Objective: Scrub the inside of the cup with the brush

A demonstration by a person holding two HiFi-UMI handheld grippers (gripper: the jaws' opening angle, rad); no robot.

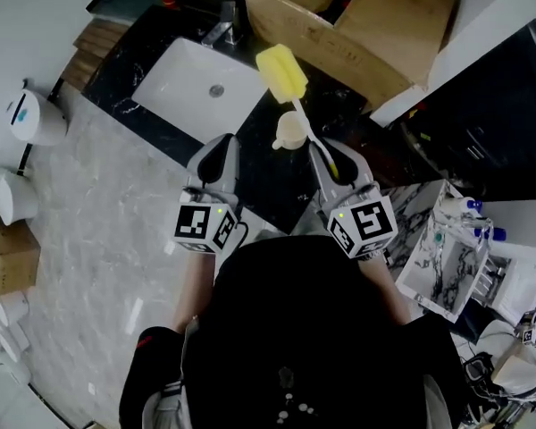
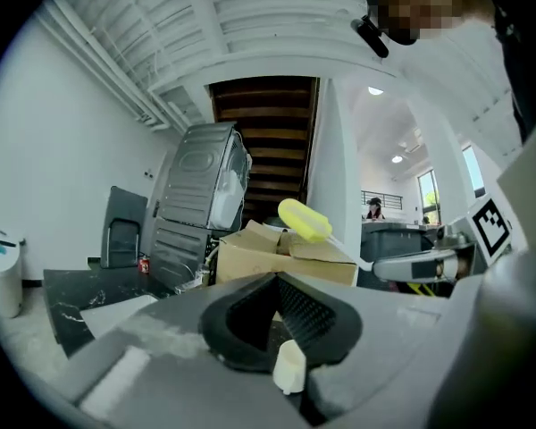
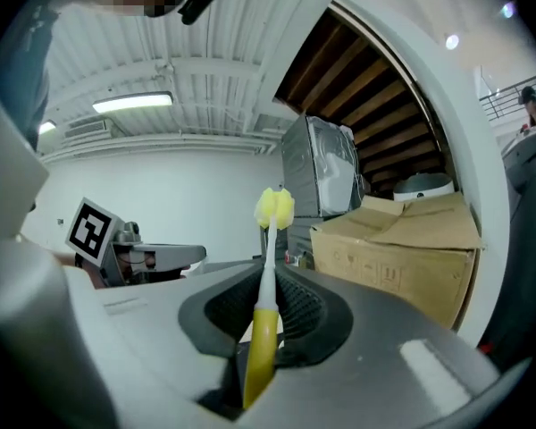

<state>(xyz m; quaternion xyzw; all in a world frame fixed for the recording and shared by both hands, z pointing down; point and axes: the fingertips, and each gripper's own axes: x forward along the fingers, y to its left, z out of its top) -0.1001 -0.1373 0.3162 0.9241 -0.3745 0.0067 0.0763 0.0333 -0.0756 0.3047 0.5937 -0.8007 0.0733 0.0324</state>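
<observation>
My right gripper [image 1: 318,147] is shut on the yellow end of a brush handle [image 3: 261,347]. The brush's white stem rises to a yellow sponge head [image 1: 281,71], which is also in the left gripper view [image 2: 305,220]. A pale cream cup [image 1: 290,132] shows beside the brush stem, over the dark counter [image 1: 268,181]; I cannot tell whether it stands there. My left gripper [image 1: 226,143] hangs left of the cup, apart from it, jaws shut. A small cream piece [image 2: 288,365] shows at the near end of those jaws; I cannot tell what it is.
A white sink [image 1: 196,92] with a tap [image 1: 223,32] is set in the counter at the far left. A large cardboard box [image 1: 357,25] stands behind. A white bin [image 1: 27,114] is on the marble floor at left; a marbled rack [image 1: 442,271] is at right.
</observation>
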